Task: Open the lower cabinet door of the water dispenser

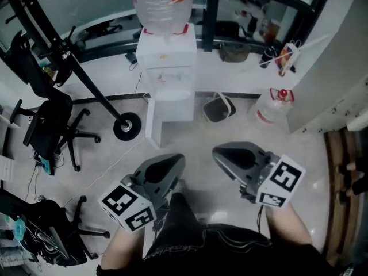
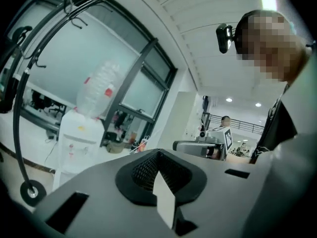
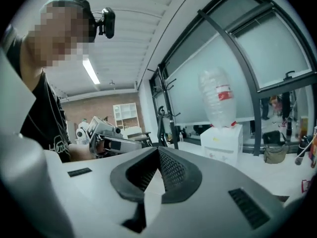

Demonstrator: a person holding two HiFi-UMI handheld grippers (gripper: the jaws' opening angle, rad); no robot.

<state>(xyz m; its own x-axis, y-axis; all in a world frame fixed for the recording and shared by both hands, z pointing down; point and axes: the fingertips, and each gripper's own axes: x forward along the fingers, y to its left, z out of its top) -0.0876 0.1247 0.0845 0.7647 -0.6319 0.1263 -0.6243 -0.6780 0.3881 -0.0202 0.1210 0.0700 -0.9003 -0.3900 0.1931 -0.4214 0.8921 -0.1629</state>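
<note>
Left gripper (image 1: 174, 161) and right gripper (image 1: 221, 153) both have their fingers pressed fully together, holding nothing. The dispenser (image 1: 167, 62) stands well ahead of the 2, by the window.

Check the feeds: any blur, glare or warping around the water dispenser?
Head view: water dispenser sharp, faint glare on the floor. Left gripper view: strong fisheye, window frame bowed, corners black. Right gripper view: same warping, dispenser small but clear.

Cool, even light from a ceiling strip (image 3: 90, 71); both gripper views bulge, with black vignetted corners.
</note>
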